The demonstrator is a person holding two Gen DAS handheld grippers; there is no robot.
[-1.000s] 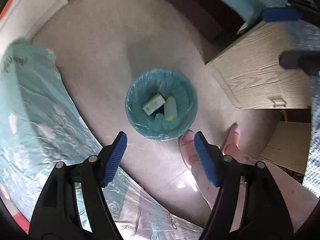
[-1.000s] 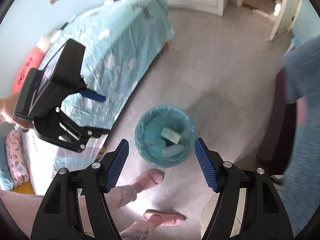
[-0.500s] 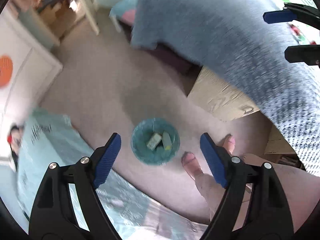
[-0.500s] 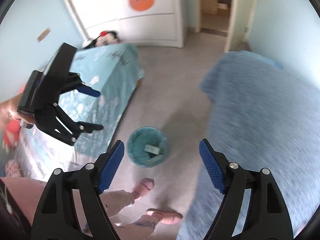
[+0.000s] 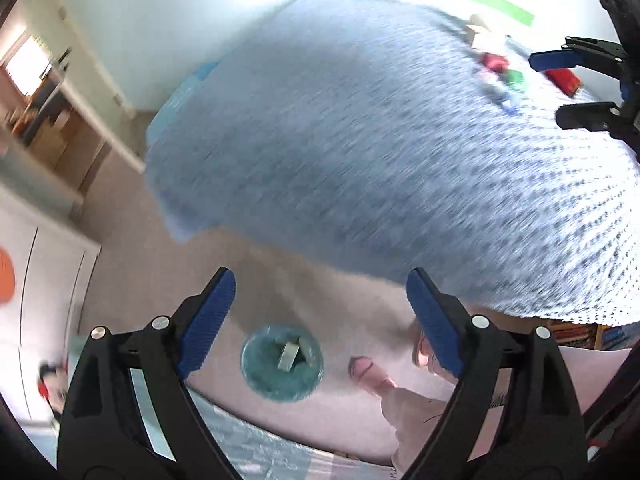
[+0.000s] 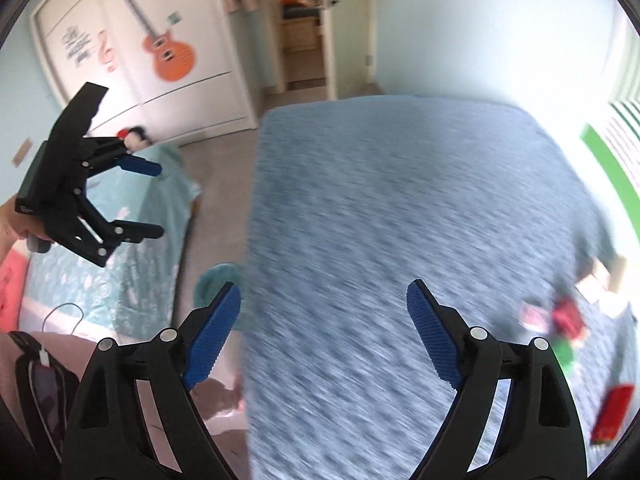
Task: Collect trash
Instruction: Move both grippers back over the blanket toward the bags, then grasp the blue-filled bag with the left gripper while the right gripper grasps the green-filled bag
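A round bin with a teal liner point(image 5: 281, 363) stands on the floor far below my left gripper point(image 5: 322, 322), with small boxes inside; part of its rim shows in the right wrist view point(image 6: 218, 280). Both grippers are open and empty, held high. My right gripper point(image 6: 324, 334) hovers over a blue-grey bed point(image 6: 400, 220). Small pieces of trash lie on that bed: a flat red packet point(image 6: 612, 416), a red item point(image 6: 566, 318) and a green item point(image 6: 564, 354). They also show in the left wrist view as a red packet point(image 5: 562, 79) and a green item point(image 5: 514, 79), next to the right gripper point(image 5: 560, 88).
A second bed with a teal cover point(image 6: 120, 240) lies left of the bin. My feet in pink slippers point(image 5: 370, 370) stand beside the bin. A white wardrobe with a guitar sticker point(image 6: 168, 52) and an open doorway point(image 6: 304, 32) are at the back.
Both grippers have risen and tilted up from the bin towards the blue-grey bed. The bin now looks smaller and lower, and the trash on the bed has come into view.
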